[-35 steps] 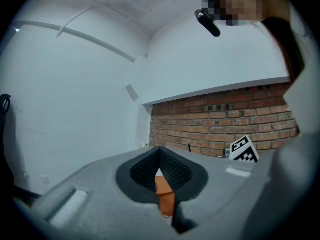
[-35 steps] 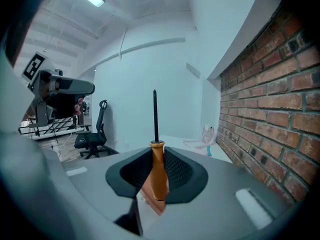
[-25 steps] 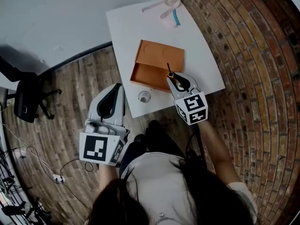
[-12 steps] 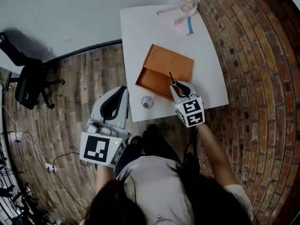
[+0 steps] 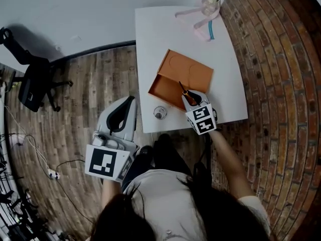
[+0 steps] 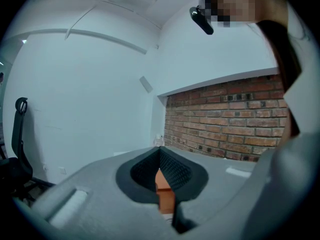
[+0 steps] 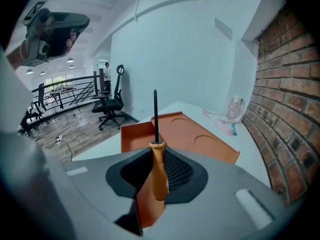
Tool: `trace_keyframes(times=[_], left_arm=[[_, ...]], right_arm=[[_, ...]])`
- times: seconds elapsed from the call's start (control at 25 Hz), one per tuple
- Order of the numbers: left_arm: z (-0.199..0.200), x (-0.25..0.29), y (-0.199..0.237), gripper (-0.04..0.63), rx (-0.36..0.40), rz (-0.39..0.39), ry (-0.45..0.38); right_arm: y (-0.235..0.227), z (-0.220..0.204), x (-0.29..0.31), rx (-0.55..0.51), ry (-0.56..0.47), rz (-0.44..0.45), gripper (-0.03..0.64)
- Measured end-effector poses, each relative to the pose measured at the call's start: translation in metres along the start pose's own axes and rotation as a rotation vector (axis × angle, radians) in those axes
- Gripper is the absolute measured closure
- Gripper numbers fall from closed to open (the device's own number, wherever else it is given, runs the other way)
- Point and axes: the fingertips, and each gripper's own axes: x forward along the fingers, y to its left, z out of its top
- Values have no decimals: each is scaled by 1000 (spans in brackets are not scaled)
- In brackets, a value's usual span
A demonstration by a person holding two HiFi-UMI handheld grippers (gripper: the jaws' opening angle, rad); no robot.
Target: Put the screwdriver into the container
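The screwdriver (image 7: 159,170) has an orange handle and a thin black shaft (image 5: 183,88) that points away from me. My right gripper (image 7: 159,151) is shut on the handle. In the head view the right gripper (image 5: 189,96) hangs at the near right corner of the orange container (image 5: 184,70), with the shaft's tip over its open tray. The container (image 7: 186,134) lies flat on the white table (image 5: 150,29); its raised part has two round recesses. My left gripper (image 5: 131,101) hangs left of the table over the wooden floor, jaws together and empty (image 6: 160,151).
A small round object (image 5: 160,112) lies on the table near its front edge, left of my right gripper. A clear bottle (image 5: 211,4) with pink and teal straps stands at the table's far end. A brick wall runs along the right; a black office chair (image 5: 31,82) stands far left.
The head view has shifted, so the table sits further right in the picture. My right gripper looks smaller and stays at the container's near right corner with the screwdriver. The left gripper barely moved.
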Motion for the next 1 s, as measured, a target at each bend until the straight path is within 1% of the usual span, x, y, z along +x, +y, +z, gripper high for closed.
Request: trace_keyframes(times=[0.16, 0.32, 0.56, 0.84, 1.0], left_arm=[[-1, 2, 5, 595, -17, 15, 2], [-11, 0, 8, 595, -10, 25, 35], [-13, -1, 8, 595, -10, 37, 41], [-14, -5, 15, 595, -38, 68, 33], [-19, -8, 18, 595, -25, 68, 48]], right_arm=[[1, -7, 12, -17, 27, 19, 540], [5, -16, 19, -57, 86, 45, 540], [10, -24, 34, -108, 151, 78, 540], [20, -39, 44, -186, 310, 125, 540], [22, -47, 48, -214, 398, 137, 539]])
